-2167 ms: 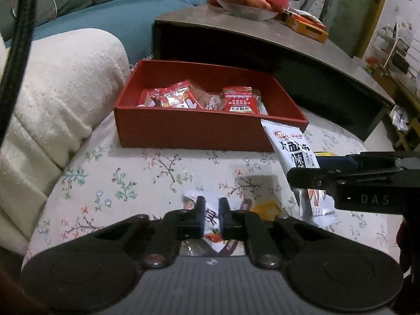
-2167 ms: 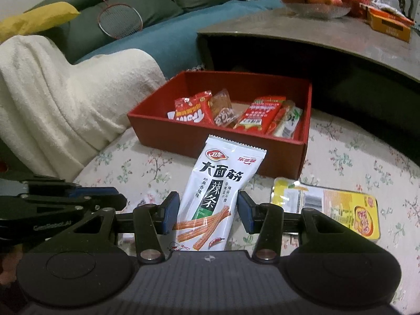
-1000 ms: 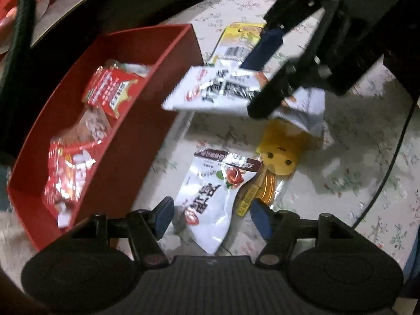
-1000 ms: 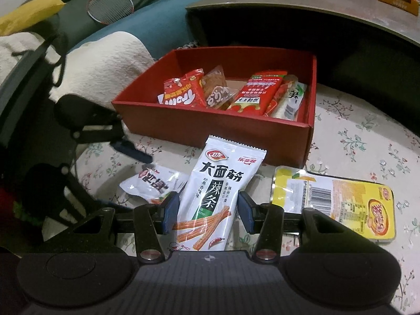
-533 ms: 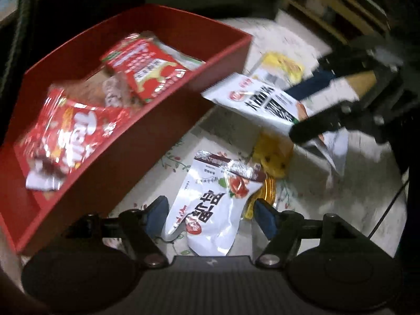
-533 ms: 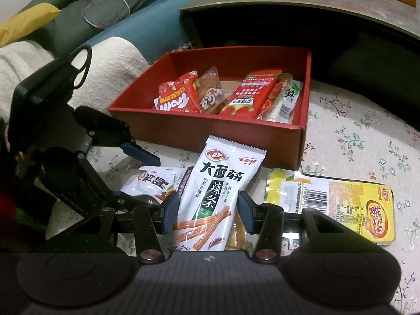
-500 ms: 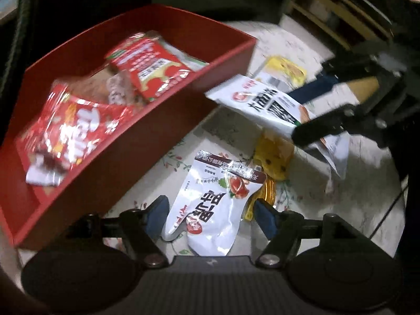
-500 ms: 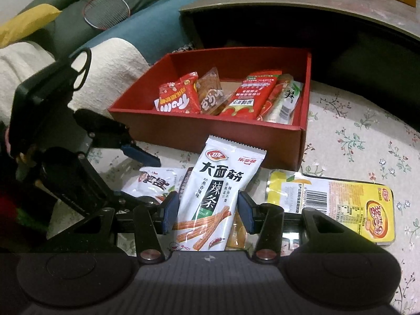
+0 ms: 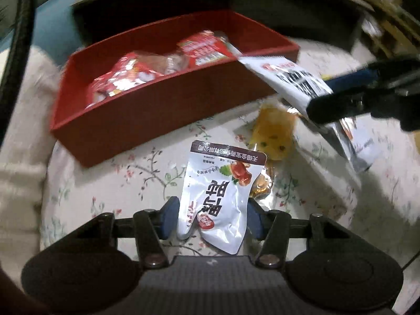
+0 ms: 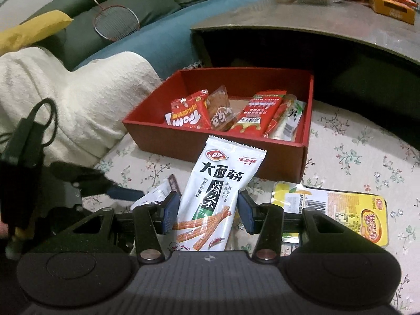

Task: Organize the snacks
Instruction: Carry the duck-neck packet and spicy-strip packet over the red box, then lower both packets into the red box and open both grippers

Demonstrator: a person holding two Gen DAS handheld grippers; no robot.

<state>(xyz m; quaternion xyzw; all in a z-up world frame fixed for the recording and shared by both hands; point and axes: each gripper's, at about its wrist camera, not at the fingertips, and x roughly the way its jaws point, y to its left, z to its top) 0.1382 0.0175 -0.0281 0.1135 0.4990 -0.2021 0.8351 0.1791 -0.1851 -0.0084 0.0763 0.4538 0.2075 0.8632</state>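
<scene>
A white pouch printed with red dates [image 9: 220, 197] lies on the floral cloth, in front of the red box [image 9: 157, 105]. My left gripper [image 9: 212, 215] points down at it. Its jaws are closing, and both blue pads meet the pouch's side edges. A yellow snack [image 9: 273, 131] lies just beyond the pouch. My right gripper [image 10: 207, 215] is shut on a white spicy-strip pack [image 10: 220, 191], held off the cloth in front of the red box [image 10: 218, 147]. The box holds several red and clear packets. In the left wrist view the pack [image 9: 288, 78] hangs at the right.
A flat yellow pack [image 10: 333, 210] lies on the floral cloth [image 10: 354, 157], to the right of the held pack. A cream blanket [image 10: 65, 92] rises at the left. A dark low table [image 10: 315, 26] stands behind the box. A racket [image 10: 115, 23] rests on the sofa.
The left gripper has rolled, so the red box now runs across the top of its view. Its jaws have narrowed onto the date pouch. The right gripper and its pack have stayed put.
</scene>
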